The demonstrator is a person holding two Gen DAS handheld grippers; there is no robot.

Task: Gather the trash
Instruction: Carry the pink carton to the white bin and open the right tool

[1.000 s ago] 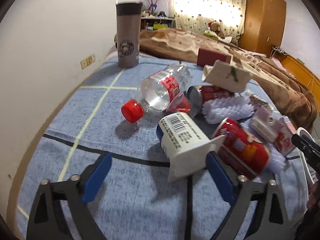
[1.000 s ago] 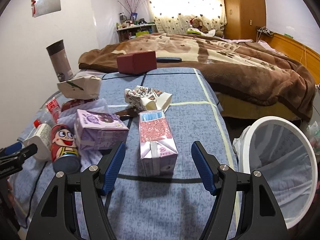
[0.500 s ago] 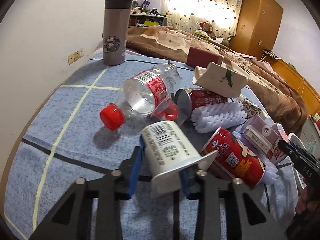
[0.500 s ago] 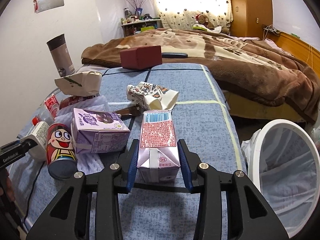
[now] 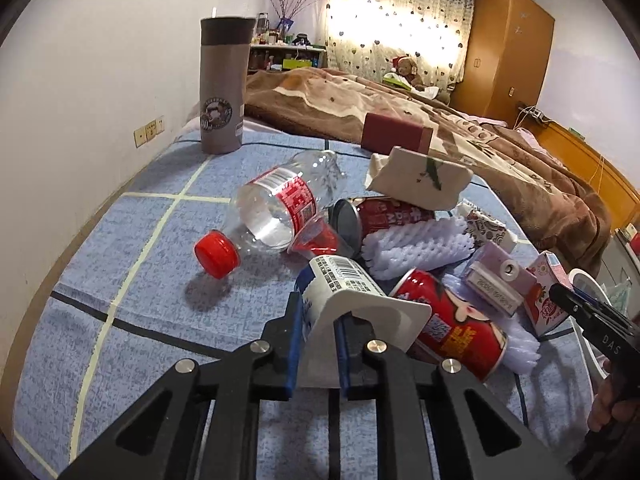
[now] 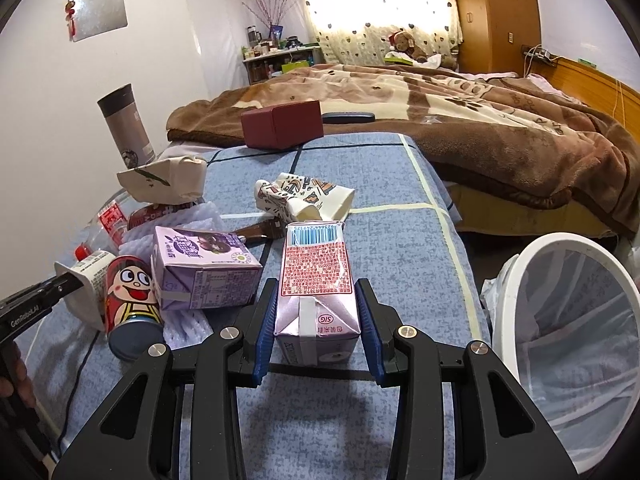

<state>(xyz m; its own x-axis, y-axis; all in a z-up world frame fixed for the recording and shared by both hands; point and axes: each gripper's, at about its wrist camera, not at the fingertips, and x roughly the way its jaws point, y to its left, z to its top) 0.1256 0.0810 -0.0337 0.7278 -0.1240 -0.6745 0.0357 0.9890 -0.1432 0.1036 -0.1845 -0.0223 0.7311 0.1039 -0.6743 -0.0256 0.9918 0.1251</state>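
My left gripper (image 5: 318,344) is shut on the rim of a white yogurt cup (image 5: 344,292) with a barcode, lying among the trash on the blue cloth. My right gripper (image 6: 318,334) is shut on a pink drink carton (image 6: 316,280) lying on the cloth. A white mesh trash bin (image 6: 568,312) stands just right of the table edge. Other trash: a clear bottle with a red cap (image 5: 276,212), a red can (image 5: 448,320), a purple carton (image 6: 204,268), white foam netting (image 5: 416,244) and a crumpled paper cup (image 6: 308,196).
A grey tumbler (image 5: 222,88) stands at the back left by the wall. A dark red box (image 6: 282,124) sits at the table's far end. A bed with a brown blanket (image 6: 460,120) lies beyond and to the right.
Both grippers moved forward and closed: the left onto the yogurt cup's rim, the right onto the pink carton. The left squeezed tighter in the last half second.
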